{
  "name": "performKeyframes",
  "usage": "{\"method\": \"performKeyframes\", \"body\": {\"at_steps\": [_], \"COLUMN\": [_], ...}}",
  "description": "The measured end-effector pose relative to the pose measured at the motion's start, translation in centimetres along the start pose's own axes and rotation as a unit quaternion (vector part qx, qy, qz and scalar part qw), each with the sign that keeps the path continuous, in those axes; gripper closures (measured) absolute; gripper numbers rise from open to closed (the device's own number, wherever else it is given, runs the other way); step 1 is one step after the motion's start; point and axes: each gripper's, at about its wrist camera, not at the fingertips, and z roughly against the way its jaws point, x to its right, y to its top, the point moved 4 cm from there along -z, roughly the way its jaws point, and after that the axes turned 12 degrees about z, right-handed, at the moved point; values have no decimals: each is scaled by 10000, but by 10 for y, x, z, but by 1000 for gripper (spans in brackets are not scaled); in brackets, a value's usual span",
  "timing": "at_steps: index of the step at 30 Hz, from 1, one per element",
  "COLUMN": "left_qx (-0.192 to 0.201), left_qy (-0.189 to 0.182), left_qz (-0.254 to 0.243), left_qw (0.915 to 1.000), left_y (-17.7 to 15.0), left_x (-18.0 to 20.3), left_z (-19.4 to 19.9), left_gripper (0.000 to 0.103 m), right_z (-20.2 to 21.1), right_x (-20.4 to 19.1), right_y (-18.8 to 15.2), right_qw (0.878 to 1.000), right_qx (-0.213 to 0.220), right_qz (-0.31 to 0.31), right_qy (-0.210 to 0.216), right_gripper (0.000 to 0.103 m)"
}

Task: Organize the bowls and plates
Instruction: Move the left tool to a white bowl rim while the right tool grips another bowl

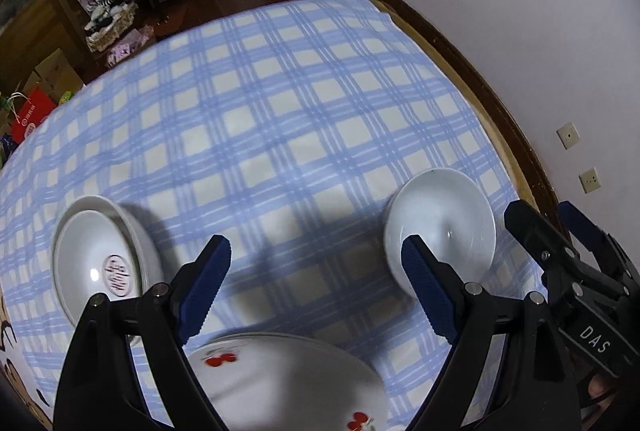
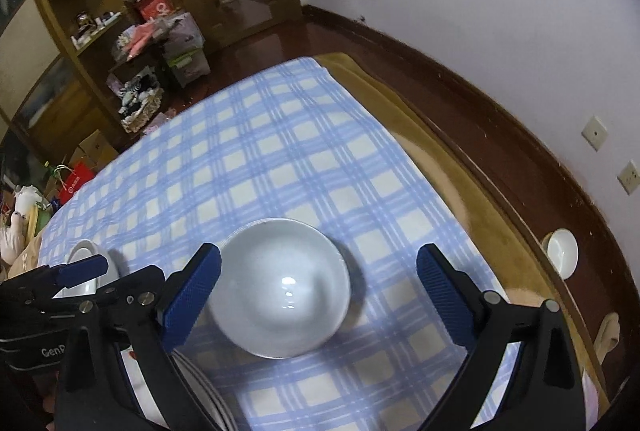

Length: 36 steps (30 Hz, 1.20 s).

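A: Which way do the bowls face?
B: Both mouth-up on the checked worktop [image 1: 280,119]: plain bowl [image 2: 280,287] between the spread right gripper [image 2: 318,291], stamped bowl [image 1: 100,259] left of the spread, empty left gripper [image 1: 316,283]; one cherry plate [image 1: 288,383] below

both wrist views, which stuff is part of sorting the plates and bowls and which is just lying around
Part of the job:
- plain white bowl
- bowl with the pink stamp
- cherry-print plate
- left gripper, open
- right gripper, open

Just lying about:
- checked cloth
- small white dish on the floor
- shelf clutter
- red bag
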Motion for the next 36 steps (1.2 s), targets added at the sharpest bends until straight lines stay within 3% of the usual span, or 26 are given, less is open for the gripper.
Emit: {"method": "performKeyframes", "body": {"at_steps": [4, 10, 13, 15, 16, 18, 20, 23, 27, 36], "left_qx": [-107, -314, -371, -388, -407, -477, -575, -669, -533, -475], "left_qy": [83, 158, 242, 311, 364, 334, -7, -328, -79, -259], "left_qz": [-63, -67, -148, -170, -167, -163, -89, -65, -268, -72], "left_qw": [9999, 9994, 9989, 9986, 9984, 9982, 9983, 9972, 9982, 9985], "left_y": [-1, -2, -3, -3, -3, -4, -5, -7, -9, -8], "left_x": [9, 15, 19, 20, 20, 22, 27, 36, 45, 38], "left_z": [-17, -41, -50, -55, -59, -63, -66, -66, -64, -50], "left_gripper": [17, 17, 17, 21, 29, 40, 69, 96, 96, 97], "right_z": [-13, -32, -41, -47, -50, -57, -61, -61, -60, -45], "right_x": [8, 12, 15, 16, 16, 16, 13, 6, 0, 3], "right_y": [-7, -15, -19, -23, -25, -29, -31, -29, -28, -20], "right_qw": [9998, 9981, 9969, 9963, 9959, 9947, 9938, 9944, 9961, 9976], "right_qx": [-158, -475, -601, -698, -734, -850, -884, -819, -827, -385], "right_qz": [-62, -312, -396, -392, -396, -366, -340, -202, 6, -190], "right_qy": [-37, 250, 323, 325, 362, 449, 583, 632, 323, 538], "right_gripper": [2, 16, 24, 38, 44, 76, 83, 95, 96, 96]}}
